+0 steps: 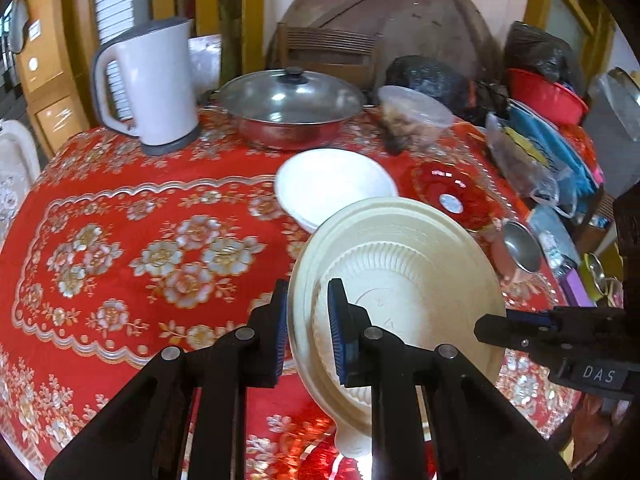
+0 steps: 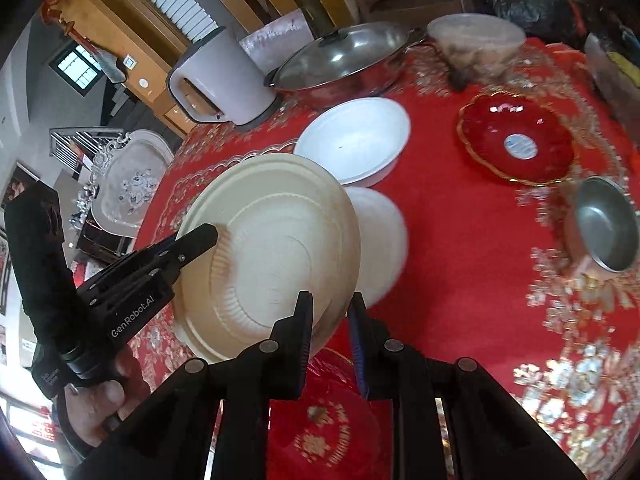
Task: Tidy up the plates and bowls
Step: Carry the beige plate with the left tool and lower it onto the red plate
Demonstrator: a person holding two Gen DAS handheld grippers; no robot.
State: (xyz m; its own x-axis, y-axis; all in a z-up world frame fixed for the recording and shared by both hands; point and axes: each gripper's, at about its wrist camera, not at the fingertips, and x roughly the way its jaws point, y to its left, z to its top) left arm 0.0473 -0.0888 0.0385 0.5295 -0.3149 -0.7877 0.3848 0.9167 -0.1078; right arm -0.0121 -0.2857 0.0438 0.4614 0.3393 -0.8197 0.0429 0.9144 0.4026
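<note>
Left wrist view. Left tongs (image 1: 308,328) at lower centre, pinching the near rim of a cream plate (image 1: 400,276), one pad outside the rim, one inside. The plate is tilted, lifted off the red flowered worktop (image 1: 120,248). Right tongs (image 1: 486,330) enter from the right edge and meet the plate's far rim; their jaws look pressed on it, though the grip is seen edge-on. Above the plate, a white bowl (image 1: 336,184) sits on the cloth. A red glass dish (image 1: 452,196) lies to its right, a small steel bowl (image 1: 520,248) further right. A white kettle (image 1: 148,84) stands upper left; a lidded steel pan (image 1: 292,108) upper centre.

Right wrist view. Right tongs (image 2: 330,340) at lower centre, pads closed over the cream plate's (image 2: 272,256) lower right rim. Left tongs (image 2: 212,236) come in from the left, clamped on the opposite rim, with a hand (image 2: 96,408) on the handle at lower left. A white plate (image 2: 380,240) lies partly hidden behind the cream one. A red plate with gold print (image 2: 320,428) sits at bottom centre under the tongs.
</note>
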